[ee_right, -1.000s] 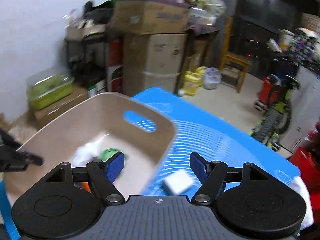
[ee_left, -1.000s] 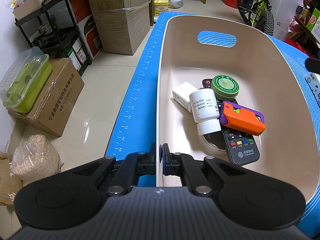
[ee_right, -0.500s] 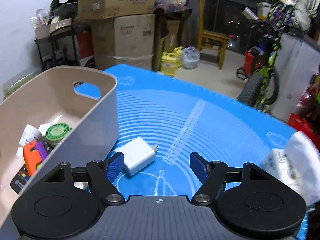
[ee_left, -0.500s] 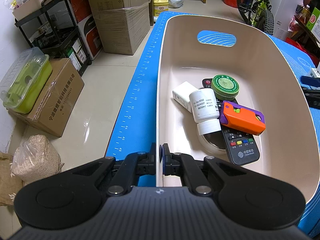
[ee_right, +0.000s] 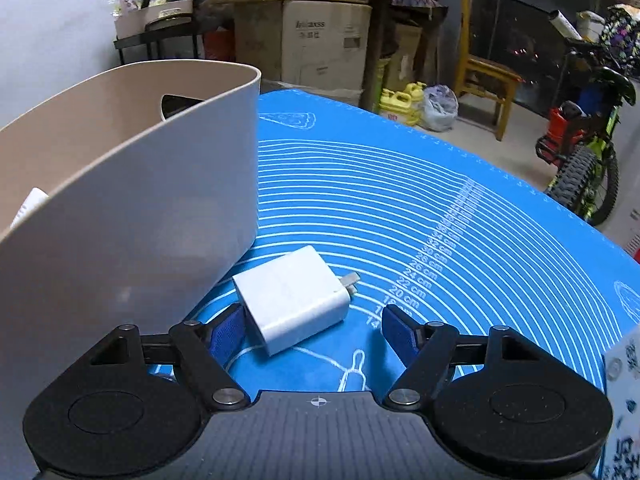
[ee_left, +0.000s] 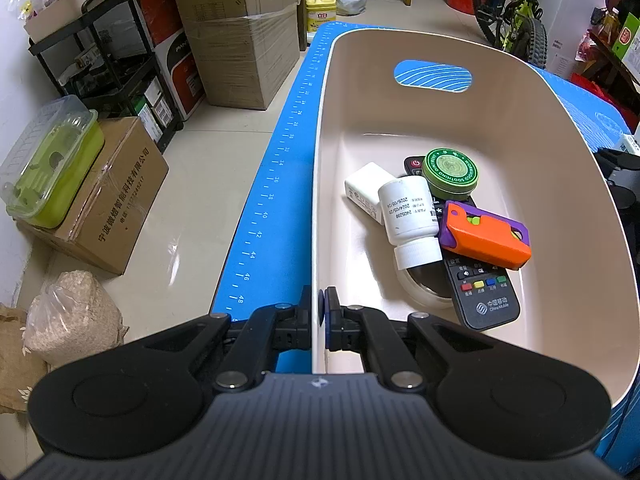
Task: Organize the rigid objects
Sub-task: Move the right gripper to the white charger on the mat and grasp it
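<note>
My left gripper (ee_left: 319, 312) is shut on the near left rim of the beige bin (ee_left: 540, 128). Inside the bin lie a white bottle (ee_left: 408, 216), a green tin (ee_left: 450, 170), an orange and purple case (ee_left: 484, 236), a black remote (ee_left: 480, 292), a white charger (ee_left: 362, 190) and a tape roll (ee_left: 420, 292). My right gripper (ee_right: 312, 334) is open and low over the blue mat (ee_right: 400, 200), its fingers on either side of another white charger (ee_right: 292, 298) lying beside the bin's wall (ee_right: 132, 220).
A white patterned packet (ee_right: 624, 408) sits at the mat's right edge. Off the table to the left are cardboard boxes (ee_left: 236, 24), a black rack (ee_left: 116, 56) and a green container (ee_left: 52, 164). A bicycle (ee_right: 588, 152) and a yellow chair (ee_right: 484, 72) stand beyond.
My right gripper has swung right from over the bin and come down onto the mat, so the white charger now lies between its open fingers. My left gripper has held still.
</note>
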A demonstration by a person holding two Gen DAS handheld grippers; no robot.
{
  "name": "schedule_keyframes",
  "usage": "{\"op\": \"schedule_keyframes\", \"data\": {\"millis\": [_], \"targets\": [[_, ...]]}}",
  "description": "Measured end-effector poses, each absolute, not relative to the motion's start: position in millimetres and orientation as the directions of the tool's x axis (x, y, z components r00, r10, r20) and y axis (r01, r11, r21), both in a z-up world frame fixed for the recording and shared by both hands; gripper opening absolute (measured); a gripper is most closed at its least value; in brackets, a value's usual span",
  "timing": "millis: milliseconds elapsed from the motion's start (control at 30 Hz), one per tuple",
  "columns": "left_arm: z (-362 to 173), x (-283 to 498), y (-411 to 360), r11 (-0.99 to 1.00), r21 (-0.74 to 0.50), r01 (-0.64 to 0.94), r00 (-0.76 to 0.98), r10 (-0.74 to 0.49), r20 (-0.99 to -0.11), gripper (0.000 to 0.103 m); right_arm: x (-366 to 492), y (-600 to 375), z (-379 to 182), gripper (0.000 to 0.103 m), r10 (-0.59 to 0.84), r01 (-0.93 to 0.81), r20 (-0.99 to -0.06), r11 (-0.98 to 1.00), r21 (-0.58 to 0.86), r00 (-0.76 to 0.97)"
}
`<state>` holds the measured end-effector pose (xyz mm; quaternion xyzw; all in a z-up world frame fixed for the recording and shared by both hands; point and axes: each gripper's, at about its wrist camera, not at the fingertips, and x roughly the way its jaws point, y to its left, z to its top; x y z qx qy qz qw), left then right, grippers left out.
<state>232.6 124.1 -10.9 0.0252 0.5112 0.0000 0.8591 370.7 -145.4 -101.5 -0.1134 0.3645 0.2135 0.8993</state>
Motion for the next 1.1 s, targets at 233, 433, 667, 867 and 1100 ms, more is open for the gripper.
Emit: {"op": "schedule_keyframes", "data": {"millis": [233,433,667,867,1100], "targets": [[-11.5,232.7,122.5,0.998,0.052,0.028,0.477,0.033,-0.878,0.007,375.3,-147.9,-111.2,0.086,0.336,-0.481,-0.672,0.876,-0.034,0.66],[-11.5,233.1,121.4,0.998,0.061,0.027,0.476,0.041,-0.879,0.007,372.4,-145.6,-111.7,0.071,0.363,-0.493,-0.65,0.869,-0.022,0.668],[-11.0,232.9,122.3,0.998,0.06,0.026,0.476,0.041,-0.879,0.007,361.0,-148.3,-111.2,0.071,0.315,-0.455,-0.636,0.888,-0.064,0.704],[-10.4,232.8,122.6,0.998,0.06,0.025,0.476,0.041,-0.879,0.007,348.9,-162.1,-97.2,0.071,0.263,-0.397,-0.608,0.913,-0.094,0.749],[-9.7,232.1,124.6,0.998,0.055,0.022,0.477,0.038,-0.878,0.007,327.8,-169.4,-55.4,0.071,0.247,-0.358,-0.541,0.927,-0.109,0.804]]}}
